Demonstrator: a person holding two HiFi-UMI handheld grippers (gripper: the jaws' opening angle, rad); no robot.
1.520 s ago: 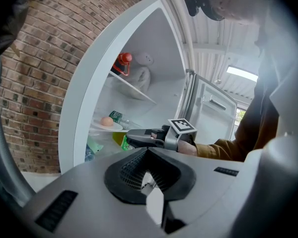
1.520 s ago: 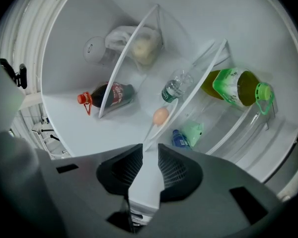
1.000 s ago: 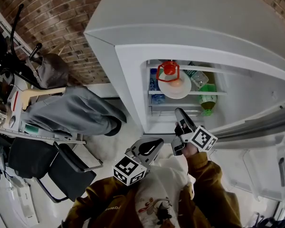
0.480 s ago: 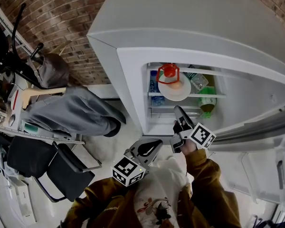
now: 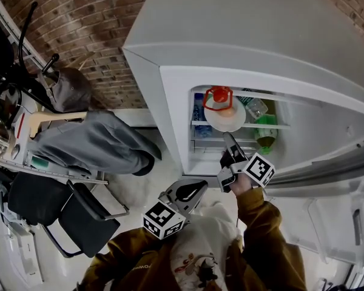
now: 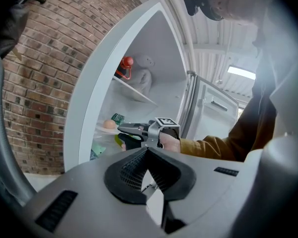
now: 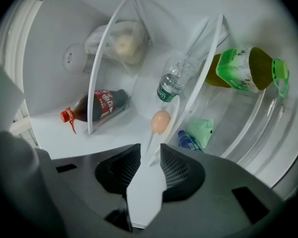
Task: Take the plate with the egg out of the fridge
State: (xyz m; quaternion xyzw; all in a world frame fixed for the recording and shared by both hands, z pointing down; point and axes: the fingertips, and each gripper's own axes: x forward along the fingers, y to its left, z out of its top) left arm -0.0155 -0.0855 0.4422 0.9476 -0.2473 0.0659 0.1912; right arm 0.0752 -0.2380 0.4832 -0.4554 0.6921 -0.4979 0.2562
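Plate: the round white plate [image 5: 225, 119] carrying a brown egg [image 7: 160, 121] sat on a shelf inside the open white fridge [image 5: 170, 83].
Right gripper: the right gripper [image 7: 150, 150] held its jaws apart on either side of the plate's near rim, not yet clamped.
Left gripper: the left gripper [image 6: 148, 155] hung outside the fridge, jaws together and empty.
Risk: a shallow grip on one side of the rim could let the plate tip and roll the egg off. The clear plastic bottle [image 7: 171, 83] lay just beyond.
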